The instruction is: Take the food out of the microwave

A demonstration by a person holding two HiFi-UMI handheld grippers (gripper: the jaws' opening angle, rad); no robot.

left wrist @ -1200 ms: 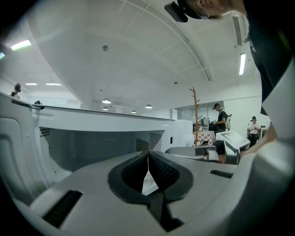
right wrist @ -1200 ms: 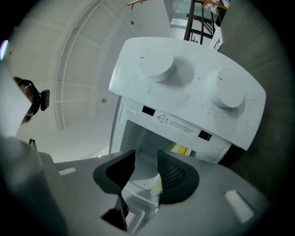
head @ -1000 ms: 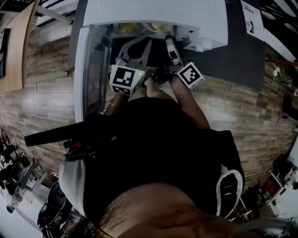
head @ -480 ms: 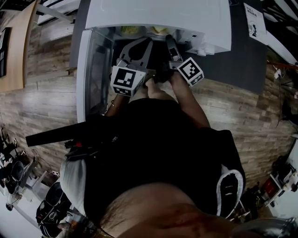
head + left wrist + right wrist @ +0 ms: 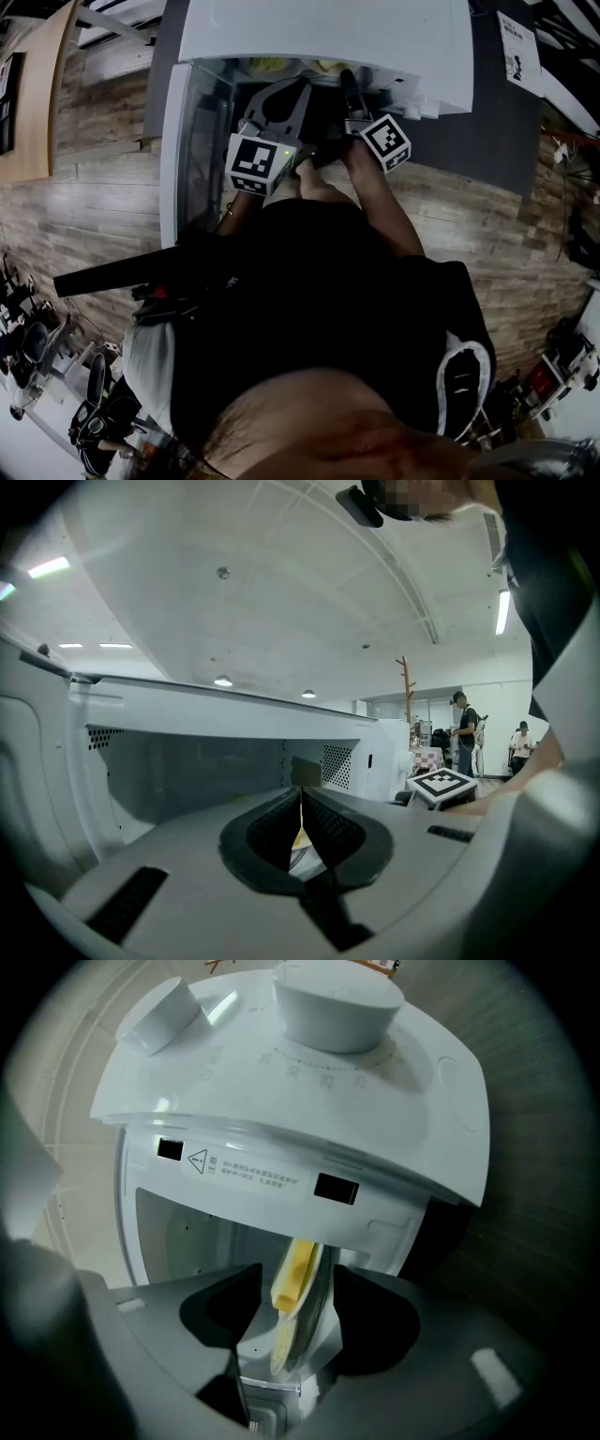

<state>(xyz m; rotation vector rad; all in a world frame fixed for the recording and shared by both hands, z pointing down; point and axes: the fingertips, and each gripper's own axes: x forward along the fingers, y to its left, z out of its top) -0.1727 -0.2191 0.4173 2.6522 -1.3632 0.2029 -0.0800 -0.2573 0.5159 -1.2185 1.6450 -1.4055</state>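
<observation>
**Right gripper point(image 5: 298, 1288) wide at the plate, left gripper point(image 5: 301, 808) shut**

Head view: both grippers reach into the open microwave point(image 5: 328, 37), with its door point(image 5: 192, 141) swung left. Yellow food point(image 5: 323, 66) shows just inside.

Left gripper view: jaws pressed together, nothing clamped, microwave cavity ahead.

Right gripper view: jaws have just been opening and stand wide. The plate point(image 5: 319, 1312) with the food sits edge-on between them, pads clear of it, inside the cavity.
</observation>
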